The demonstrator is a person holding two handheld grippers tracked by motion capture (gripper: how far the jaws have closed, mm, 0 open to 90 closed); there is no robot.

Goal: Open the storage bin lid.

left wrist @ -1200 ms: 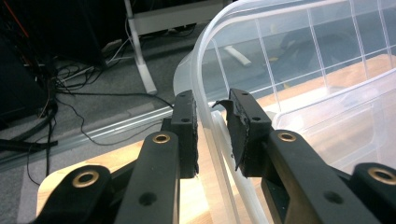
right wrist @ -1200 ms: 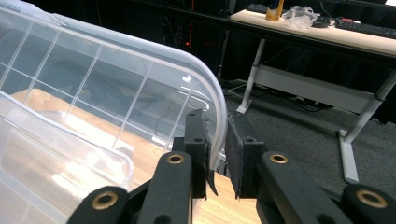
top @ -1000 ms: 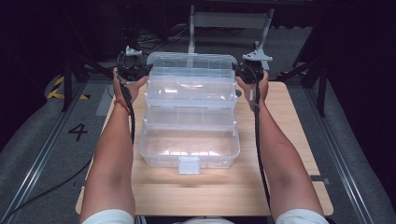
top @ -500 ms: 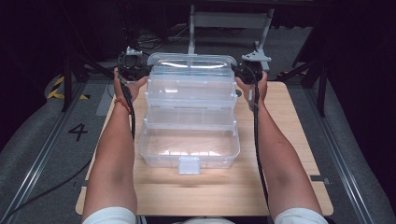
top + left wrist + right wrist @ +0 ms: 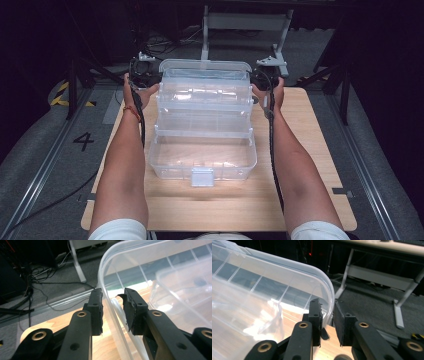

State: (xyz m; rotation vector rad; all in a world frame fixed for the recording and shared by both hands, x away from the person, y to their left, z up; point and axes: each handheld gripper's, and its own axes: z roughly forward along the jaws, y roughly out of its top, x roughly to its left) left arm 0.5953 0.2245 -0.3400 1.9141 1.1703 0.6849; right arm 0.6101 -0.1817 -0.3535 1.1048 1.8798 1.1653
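near edge of the desk (image 5: 220, 210): bare wood, forearms running up either side. next, the clear plastic tiered box (image 5: 202, 125), set in the middle of the desk, bottom tray with its front latch (image 5: 202, 176) nearest, upper trays stepped back, lid (image 5: 205, 67) standing at the far end.

left tongs (image 5: 145, 80) at the far left corner of the lid, right tongs (image 5: 261, 80) at the far right corner. in the left gripper view, left tongs (image 5: 112, 310) parted, straddling the lid's thin rim (image 5: 106, 287), a clear gap on at least one side; not clamped. in the right gripper view, right tongs (image 5: 327, 320) narrower, rim (image 5: 329, 297) running between the pads; possibly just touching, hard to tell through the clear plastic, so not called a firm hold.

risks from here:
- uneven closing of the two sides: one corner gripped before the other, lid twisting on its hinges, whole box skewing on the desk.
- thin, slick rim: shallow bite at the pad tips, slipping out once the lid swings, lid dropping onto the trays.
- worn pad on the left tongs, edge peeling: less friction, more chance of slip.
- pulling the lid forward too fast: linked trays folding together abruptly, light empty box sliding toward the near edge.
- squeezing hard on flexible plastic: rim bowing, popping out sideways.

beyond the desk: grey floor, cables (image 5: 37, 287), a metal stand (image 5: 247, 30).
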